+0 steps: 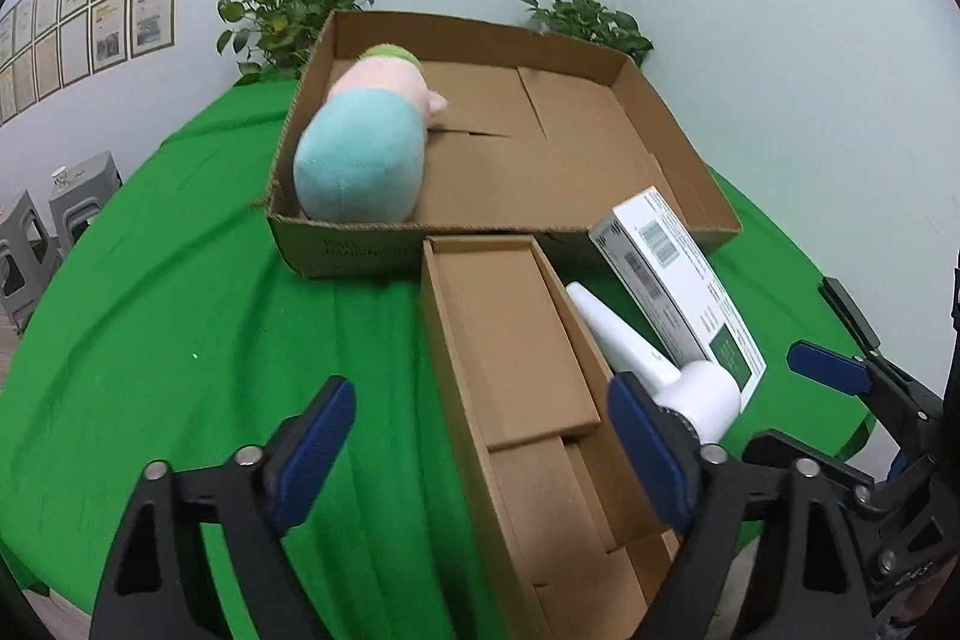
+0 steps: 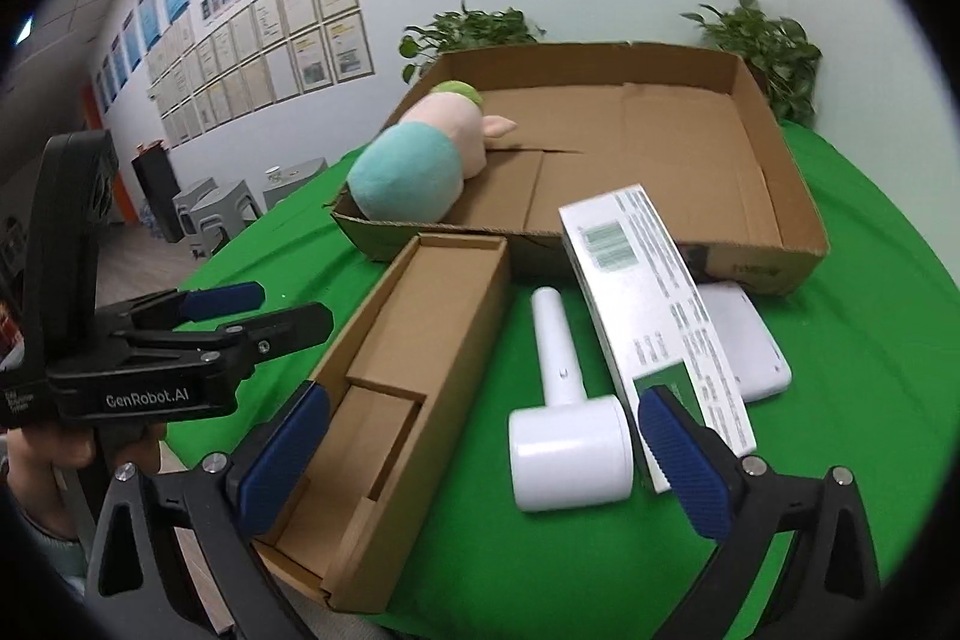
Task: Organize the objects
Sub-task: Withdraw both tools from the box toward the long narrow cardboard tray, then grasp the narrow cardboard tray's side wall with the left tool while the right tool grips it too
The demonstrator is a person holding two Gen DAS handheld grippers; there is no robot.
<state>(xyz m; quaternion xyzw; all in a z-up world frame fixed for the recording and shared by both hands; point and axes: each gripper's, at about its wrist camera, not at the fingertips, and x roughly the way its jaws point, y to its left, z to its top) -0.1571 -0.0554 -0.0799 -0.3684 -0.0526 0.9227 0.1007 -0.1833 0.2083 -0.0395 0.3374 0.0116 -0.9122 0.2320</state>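
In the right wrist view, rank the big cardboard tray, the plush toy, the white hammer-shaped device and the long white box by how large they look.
1. big cardboard tray
2. long white box
3. plush toy and white hammer-shaped device: about alike, and the device sits nearer the camera, so unranked.

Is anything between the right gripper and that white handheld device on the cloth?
Nothing visible. The right gripper is open with the white handheld device lying right ahead between its fingers. The narrow cardboard box lies to the left, the white carton to the right, neither across the approach.
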